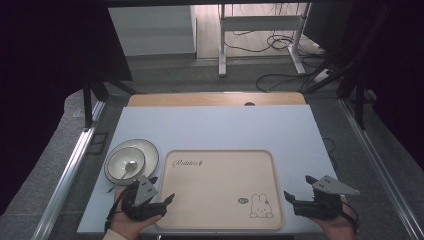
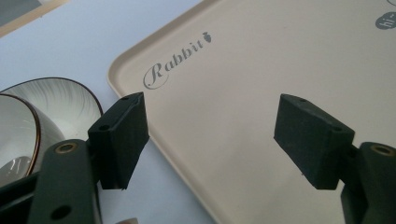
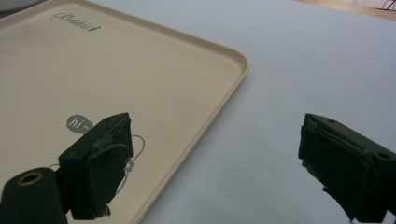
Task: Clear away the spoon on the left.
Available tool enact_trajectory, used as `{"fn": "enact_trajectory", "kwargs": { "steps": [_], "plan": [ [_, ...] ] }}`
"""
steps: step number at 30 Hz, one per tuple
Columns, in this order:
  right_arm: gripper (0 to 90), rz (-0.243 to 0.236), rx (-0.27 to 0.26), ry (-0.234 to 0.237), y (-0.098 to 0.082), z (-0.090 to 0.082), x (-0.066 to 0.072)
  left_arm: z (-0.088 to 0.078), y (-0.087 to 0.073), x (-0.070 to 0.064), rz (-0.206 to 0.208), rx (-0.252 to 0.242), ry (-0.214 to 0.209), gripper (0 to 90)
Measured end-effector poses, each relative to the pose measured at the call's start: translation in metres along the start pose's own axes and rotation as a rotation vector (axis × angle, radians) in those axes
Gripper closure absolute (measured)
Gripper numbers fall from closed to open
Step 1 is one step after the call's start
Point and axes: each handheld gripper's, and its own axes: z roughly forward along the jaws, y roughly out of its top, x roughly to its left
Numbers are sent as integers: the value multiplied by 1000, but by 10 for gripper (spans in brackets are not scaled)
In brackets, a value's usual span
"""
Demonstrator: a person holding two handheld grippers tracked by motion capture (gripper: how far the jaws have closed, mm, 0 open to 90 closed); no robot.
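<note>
Nearest the person, at the near edge of the table (image 1: pixel 215 125), the two hands each carry a gripper. The left gripper (image 1: pixel 162 192) hangs over the near left corner of the tray (image 1: pixel 215 200), its jaws spread wide with nothing between them; in the left gripper view its pads (image 2: pixel 123 140) frame the bare tray surface and the grey "Rabbit" lettering (image 2: pixel 177 58), one pad over the tray's left rim and the other over its middle. The right gripper (image 1: pixel 297 187) sits just off the tray's near right corner, over the pale blue table top, and its jaws are likewise released and hold nothing; in the right gripper view one pad (image 3: pixel 100 163) lies over the tray beside the small "hi" speech bubble (image 3: pixel 77 123) and the other over the table. The tray is beige, flat on the table, central and near, with a rabbit drawing (image 1: pixel 260 206) in its near right corner. Just left of the tray, a little farther off, stands a plate (image 1: pixel 147 150) with a dark rim, a bowl (image 1: pixel 124 162) resting in it and a spoon (image 1: pixel 129 167) lying in the bowl. Farther away the table top runs bare to a wooden strip (image 1: pixel 215 99) along its far edge.
</note>
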Motion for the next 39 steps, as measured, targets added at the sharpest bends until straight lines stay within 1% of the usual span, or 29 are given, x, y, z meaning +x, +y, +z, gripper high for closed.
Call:
{"fn": "enact_trajectory", "kwargs": {
  "steps": [1, 5, 7, 12, 16, 20, 32, 36, 39],
  "plan": [
    [112, 3, -1, 2, 0, 0, 0, 0, 0, 0, 4, 1, 1, 263],
    [117, 4, -1, 7, 1, -1, 0, 0, 0, -1, 0, -3, -9, 262],
    [117, 4, 2, 8, 1, -1, 0, -2, 0, -2, 9, -5, -10, 262],
    [117, -4, 12, -2, 0, 0, 2, -6, -2, -1, 8, -11, -5, 262],
    [117, -5, 16, -10, 0, 0, 3, -8, -2, 1, 15, -18, -7, 262],
    [117, -10, 24, -10, 0, 1, 3, -7, -2, 1, 17, -25, -9, 262],
    [118, -19, 36, -20, -2, 0, 2, -7, 0, -1, 32, -22, -12, 262],
    [118, -28, 39, -23, -2, 1, 2, -8, 0, 0, 30, -33, -10, 262],
    [118, -29, 42, -23, -2, 1, 2, -13, 4, 2, 37, -44, 5, 260]
  ]
}}
